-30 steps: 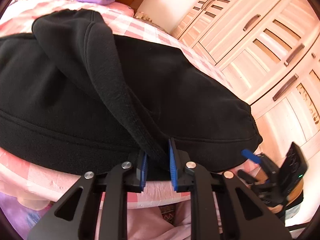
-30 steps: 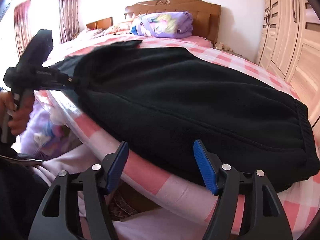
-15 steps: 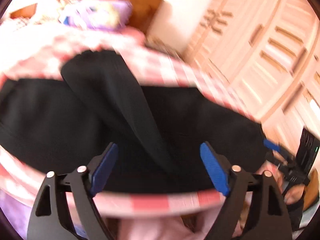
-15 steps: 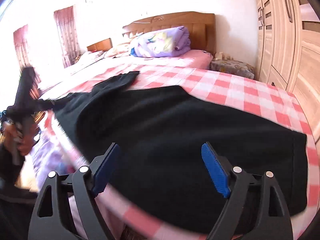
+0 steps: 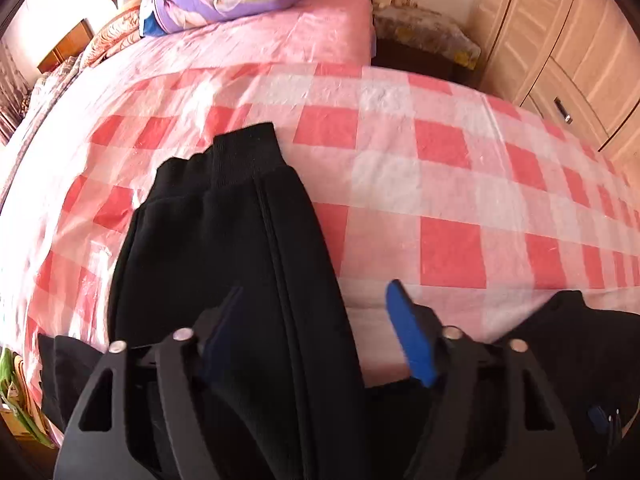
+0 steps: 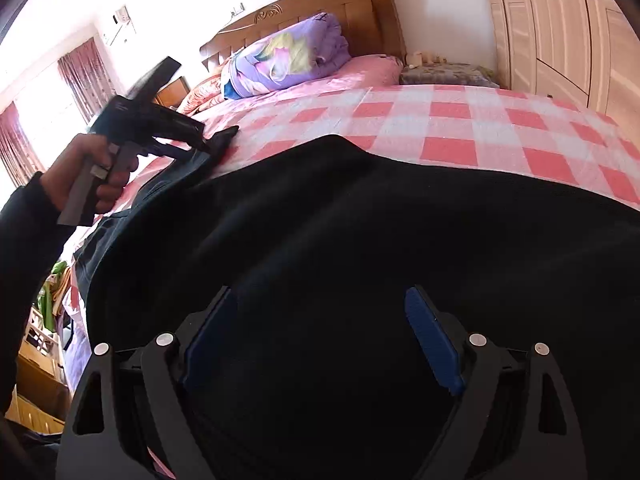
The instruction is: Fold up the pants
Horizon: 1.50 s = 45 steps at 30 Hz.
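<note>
The black pants (image 5: 224,240) lie on the pink checked bed sheet (image 5: 440,184). In the left wrist view a leg runs away from me, its ribbed cuff (image 5: 244,156) at the far end. My left gripper (image 5: 316,332) is open and empty, just above this leg. In the right wrist view the wide black body of the pants (image 6: 380,240) fills the lower half. My right gripper (image 6: 320,340) is open and empty over it. The left gripper (image 6: 160,120) also shows there, held in a hand above the pant leg.
A purple folded quilt (image 6: 284,56) lies at the wooden headboard (image 6: 320,8). Light wooden wardrobe doors (image 6: 560,28) stand along the right. A nightstand (image 5: 424,40) sits beside the bed. Clutter shows at the bed's left edge (image 6: 52,296).
My left gripper let go of the pant leg, opened, and rose over the bed toward the cuff. My right gripper moved forward from the bed's edge to above the pants.
</note>
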Available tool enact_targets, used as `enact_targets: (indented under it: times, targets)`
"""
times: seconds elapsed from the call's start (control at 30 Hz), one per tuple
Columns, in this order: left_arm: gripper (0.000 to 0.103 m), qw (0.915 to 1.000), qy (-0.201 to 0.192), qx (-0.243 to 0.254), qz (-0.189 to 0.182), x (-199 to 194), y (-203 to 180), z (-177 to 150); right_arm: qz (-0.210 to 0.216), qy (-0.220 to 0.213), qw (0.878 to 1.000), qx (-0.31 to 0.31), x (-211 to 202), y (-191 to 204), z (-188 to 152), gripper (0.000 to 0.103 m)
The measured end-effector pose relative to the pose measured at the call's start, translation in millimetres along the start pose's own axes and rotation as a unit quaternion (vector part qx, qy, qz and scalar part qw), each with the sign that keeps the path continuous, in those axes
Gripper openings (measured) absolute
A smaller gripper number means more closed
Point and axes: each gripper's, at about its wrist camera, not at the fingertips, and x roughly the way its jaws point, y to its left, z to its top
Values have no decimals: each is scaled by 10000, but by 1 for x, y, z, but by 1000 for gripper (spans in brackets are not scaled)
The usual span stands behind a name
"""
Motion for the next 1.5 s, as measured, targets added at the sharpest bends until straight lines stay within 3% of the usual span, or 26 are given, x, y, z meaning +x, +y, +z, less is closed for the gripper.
enact_targets:
  times: [0.13, 0.17, 0.2, 0.23, 0.27, 0.37, 0.43, 0.53, 0.67, 0.77, 0.83, 0.87, 0.9, 0.97, 1.03, 1.07, 1.17, 1.23, 1.3, 1.43, 1.5]
  targets:
    - [52, 9989, 317, 278, 218, 24, 0, -4, 68, 69, 9999, 98, 4, -3, -1, 86]
    - [43, 9984, 340, 372, 263, 26, -1, -6, 78, 61, 9999, 114, 4, -3, -1, 86]
    - [27, 9979, 334, 455, 319, 27, 0, -8, 86, 51, 9999, 122, 4, -4, -1, 86]
    - [14, 9976, 224, 531, 388, 24, 2, -10, 97, 40, 9999, 133, 4, -5, -1, 86]
    - [9, 9982, 58, 536, 256, 15, 7, -15, 104, 28, 9998, 151, 3, -5, -2, 86]
    - [8, 9966, -799, 190, 58, -32, 38, -30, 131, 2, 9997, 210, 1, -8, -3, 86]
    - [8, 9879, -1468, -411, -292, -77, 78, -57, 136, -1, 9996, 227, 2, -9, -2, 86]
    - [8, 9644, -2163, -1355, -699, -132, 155, -133, 100, 37, 9998, 168, 4, -6, -2, 86]
    - [8, 9484, -2105, -2116, -1072, -134, 228, -228, 101, 46, 9998, 155, 5, -5, -2, 86]
    - [9, 9494, -1439, -2539, -1163, -87, 262, -278, 73, 48, 9998, 153, 5, -5, -3, 86]
    - [26, 9483, -1344, -2607, -1213, -66, 270, -298, 57, 53, 9999, 138, 5, -4, -3, 86]
    - [39, 9472, -1431, -2597, -1224, -66, 270, -302, 59, 56, 9999, 140, 6, -5, -3, 86]
    - [60, 9471, -1516, -2557, -1209, -69, 269, -305, 59, 58, 9999, 149, 6, -5, -3, 86]
    - [83, 9504, -1775, -2359, -982, -83, 264, -308, 58, 56, 9999, 152, 6, -5, -3, 86]
    - [83, 9611, -1921, -1927, -479, -98, 251, -307, 57, 53, 9999, 153, 6, -5, -3, 87]
    - [83, 9673, -1997, -1566, -31, -107, 238, -307, 51, 53, 9999, 147, 6, -4, -3, 87]
    - [83, 9696, -2327, -302, 693, -132, 191, -305, 35, 69, 9999, 130, 6, -3, -3, 87]
    - [83, 9641, -2228, 612, 1310, -128, 157, -294, 50, 63, 9999, 142, 6, -4, -3, 87]
    - [83, 9578, -2020, 1249, 1619, -111, 139, -277, 98, 43, 9998, 178, 5, -5, -3, 87]
    - [82, 9517, -1683, 2114, 1458, -78, 120, -251, 152, 30, 9996, 226, 5, -6, -3, 87]
    - [81, 9404, -1671, 2493, 1599, -64, 113, -244, 151, 23, 9996, 223, 5, -6, -3, 87]
